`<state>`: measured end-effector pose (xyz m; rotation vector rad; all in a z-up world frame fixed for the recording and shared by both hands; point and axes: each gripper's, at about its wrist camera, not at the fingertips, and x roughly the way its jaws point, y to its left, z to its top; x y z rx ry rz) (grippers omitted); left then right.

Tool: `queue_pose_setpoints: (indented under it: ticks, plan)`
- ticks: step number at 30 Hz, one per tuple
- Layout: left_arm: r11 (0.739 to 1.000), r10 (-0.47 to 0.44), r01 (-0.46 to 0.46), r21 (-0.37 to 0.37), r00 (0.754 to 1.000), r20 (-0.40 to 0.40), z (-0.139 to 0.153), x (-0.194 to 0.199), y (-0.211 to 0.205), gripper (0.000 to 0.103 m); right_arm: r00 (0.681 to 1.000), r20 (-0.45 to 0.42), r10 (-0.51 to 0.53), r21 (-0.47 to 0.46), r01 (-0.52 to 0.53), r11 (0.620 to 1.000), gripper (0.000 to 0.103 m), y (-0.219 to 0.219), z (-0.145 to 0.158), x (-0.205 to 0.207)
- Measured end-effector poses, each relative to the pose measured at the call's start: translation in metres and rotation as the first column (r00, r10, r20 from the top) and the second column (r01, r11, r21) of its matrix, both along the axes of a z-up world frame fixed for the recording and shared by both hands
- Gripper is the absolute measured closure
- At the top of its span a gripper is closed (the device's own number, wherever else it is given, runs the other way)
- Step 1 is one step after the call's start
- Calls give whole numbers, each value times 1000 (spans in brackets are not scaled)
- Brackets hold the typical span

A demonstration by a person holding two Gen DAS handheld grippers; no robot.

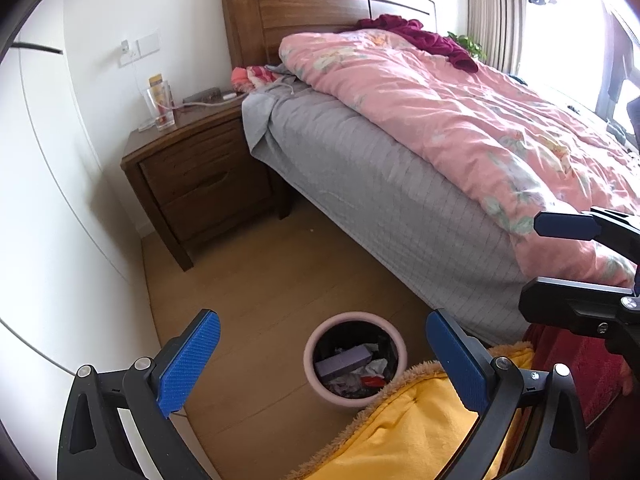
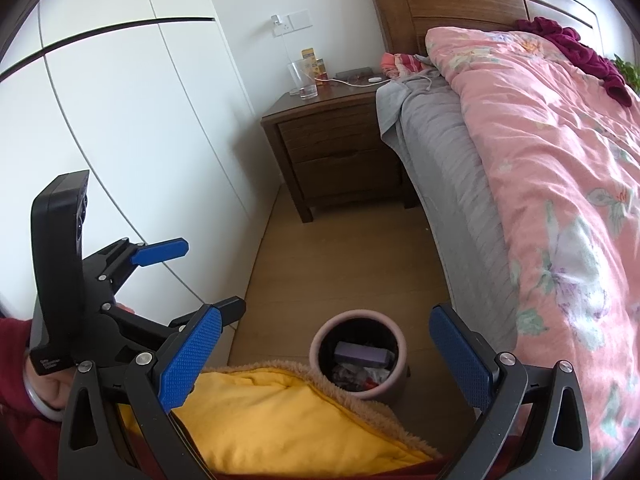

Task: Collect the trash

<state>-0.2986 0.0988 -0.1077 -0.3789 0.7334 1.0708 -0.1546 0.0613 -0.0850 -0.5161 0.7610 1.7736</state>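
Observation:
A round pink-rimmed trash bin (image 1: 390, 330) stands on the wooden floor beside the bed; it also shows in the right wrist view (image 2: 320, 346). Inside it lie a purple box (image 1: 342, 361), crumpled paper and a red scrap. My left gripper (image 1: 322, 364) is open and empty, held above the bin. My right gripper (image 2: 326, 360) is open and empty, also above the bin. The right gripper's blue finger (image 1: 564, 226) shows at the right edge of the left wrist view. The left gripper shows in the right wrist view (image 2: 188, 280) at the left.
A bed with a pink floral quilt (image 1: 460, 112) and grey sheet fills the right. A wooden nightstand (image 1: 204, 180) carries a glass (image 1: 160, 108) and small items. White wardrobe doors (image 2: 120, 120) line the left. A yellow fleece garment (image 2: 280, 420) lies below the grippers.

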Motion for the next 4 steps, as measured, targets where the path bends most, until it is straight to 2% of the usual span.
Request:
queue_pose_setpoints:
  ticks: [4]
  plan:
    - [999,-10,10,33,1000,-4,5,3,-6,0,1000,0,-3,6,3,1000,0,0,0,0]
